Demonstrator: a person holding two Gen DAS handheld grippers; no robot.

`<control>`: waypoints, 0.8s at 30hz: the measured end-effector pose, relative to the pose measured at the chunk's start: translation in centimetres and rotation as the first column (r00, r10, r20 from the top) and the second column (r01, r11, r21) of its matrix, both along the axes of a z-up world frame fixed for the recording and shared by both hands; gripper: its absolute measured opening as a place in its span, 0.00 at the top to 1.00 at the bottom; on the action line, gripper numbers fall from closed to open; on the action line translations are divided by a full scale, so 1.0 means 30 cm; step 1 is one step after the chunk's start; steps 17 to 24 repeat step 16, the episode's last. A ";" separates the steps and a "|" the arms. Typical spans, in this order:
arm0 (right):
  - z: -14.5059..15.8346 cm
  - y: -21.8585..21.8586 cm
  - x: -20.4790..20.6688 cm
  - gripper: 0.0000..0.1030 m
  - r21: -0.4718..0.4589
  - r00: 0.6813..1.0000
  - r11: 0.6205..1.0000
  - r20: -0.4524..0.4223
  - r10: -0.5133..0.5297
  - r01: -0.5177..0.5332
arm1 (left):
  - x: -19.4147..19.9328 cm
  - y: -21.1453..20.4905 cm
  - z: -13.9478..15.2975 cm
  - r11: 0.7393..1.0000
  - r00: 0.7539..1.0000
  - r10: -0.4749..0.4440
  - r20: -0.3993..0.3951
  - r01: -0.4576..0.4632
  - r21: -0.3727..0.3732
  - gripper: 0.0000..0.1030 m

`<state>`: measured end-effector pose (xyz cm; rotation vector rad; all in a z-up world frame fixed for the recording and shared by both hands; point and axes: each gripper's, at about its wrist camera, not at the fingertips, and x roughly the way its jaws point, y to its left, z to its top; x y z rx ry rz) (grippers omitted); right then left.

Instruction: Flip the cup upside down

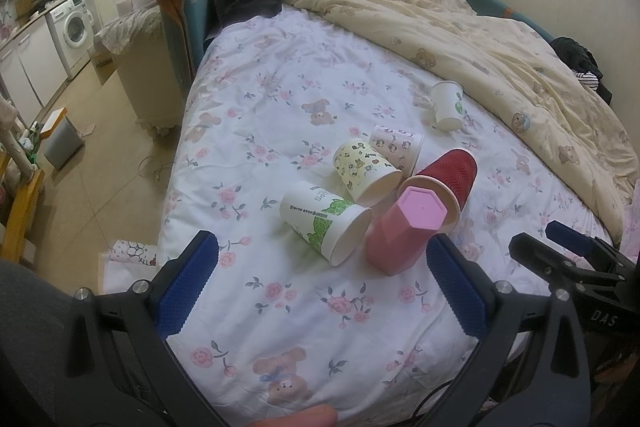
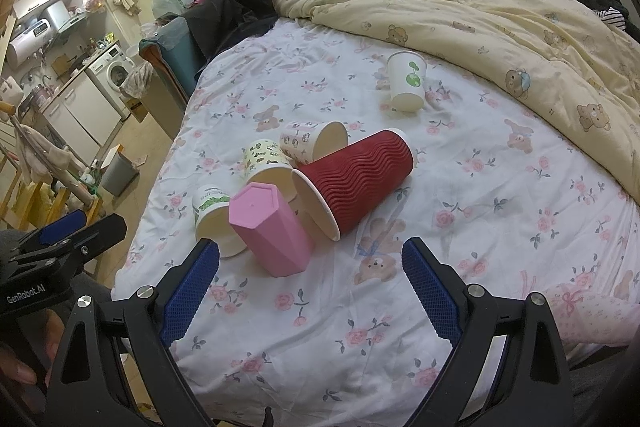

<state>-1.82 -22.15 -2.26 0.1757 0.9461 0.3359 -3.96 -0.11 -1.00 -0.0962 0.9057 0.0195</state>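
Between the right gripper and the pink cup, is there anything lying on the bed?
No. In the right wrist view, only bare flowered sheet lies between the open right gripper and the pink cup, which stands upside down.

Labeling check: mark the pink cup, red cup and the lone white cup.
pink cup (image 2: 276,239), right wrist view, on its side wall.
red cup (image 2: 360,173), right wrist view, on its ribbed side.
lone white cup (image 1: 447,103), left wrist view, on its side wall.

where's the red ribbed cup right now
The red ribbed cup lies on its side mid-bed on the floral sheet, just ahead of both grippers, its open mouth toward the pink hexagonal cup and the patterned paper cups behind it.
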 end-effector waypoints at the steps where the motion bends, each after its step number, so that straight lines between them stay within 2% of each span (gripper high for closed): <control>1: 0.000 0.001 0.001 0.08 0.000 1.000 1.000 -0.001 0.000 0.000 | 0.000 0.000 0.000 1.000 1.000 0.001 -0.001 -0.001 0.001 0.00; 24: -0.009 0.005 0.004 0.08 0.017 1.000 1.000 -0.019 0.006 -0.005 | 0.001 0.011 0.005 1.000 1.000 -0.001 0.004 0.001 -0.002 0.00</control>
